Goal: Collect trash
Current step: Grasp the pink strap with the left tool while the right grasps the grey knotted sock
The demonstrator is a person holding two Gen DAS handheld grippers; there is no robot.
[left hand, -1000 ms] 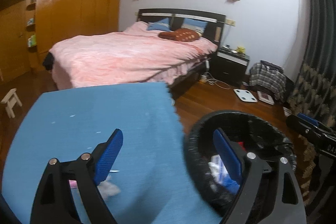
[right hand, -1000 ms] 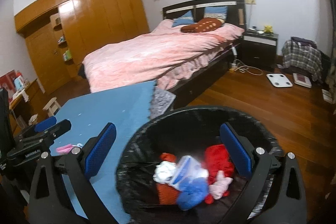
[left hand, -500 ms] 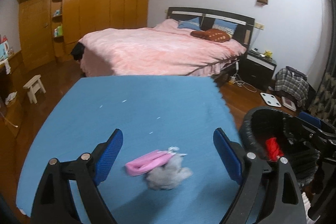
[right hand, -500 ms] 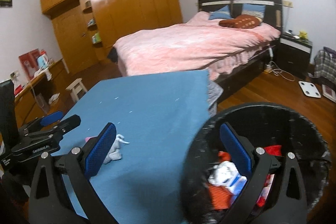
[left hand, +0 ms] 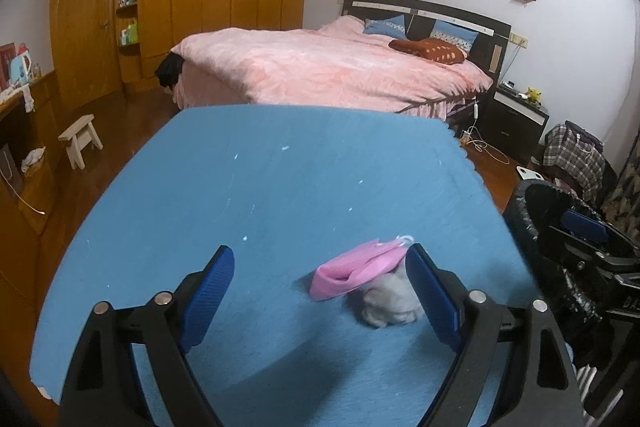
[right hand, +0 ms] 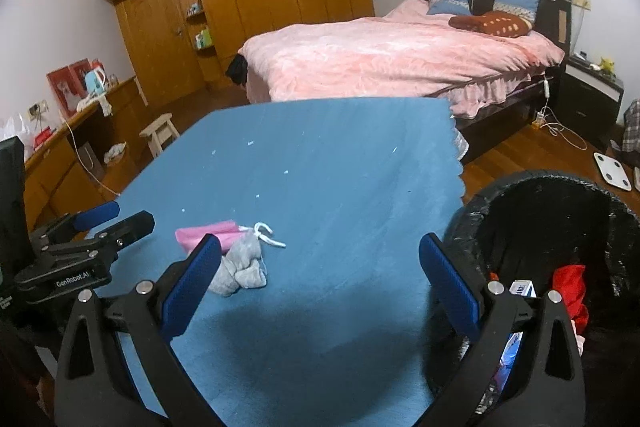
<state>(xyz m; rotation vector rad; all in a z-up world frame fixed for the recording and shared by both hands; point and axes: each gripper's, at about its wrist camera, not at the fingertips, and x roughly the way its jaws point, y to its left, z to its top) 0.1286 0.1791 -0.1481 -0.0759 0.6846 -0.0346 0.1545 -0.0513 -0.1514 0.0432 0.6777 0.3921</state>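
Two soft scraps — pink mask point(left hand: 352, 273), grey wad point(left hand: 390, 301) — blue felt mat point(left hand: 280, 187).

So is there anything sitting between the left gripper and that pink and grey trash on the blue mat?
Nothing visible. The left gripper is open, and the pink mask and grey wad lie on bare blue mat just ahead, near its right finger. The path from there to the black bin also looks clear.
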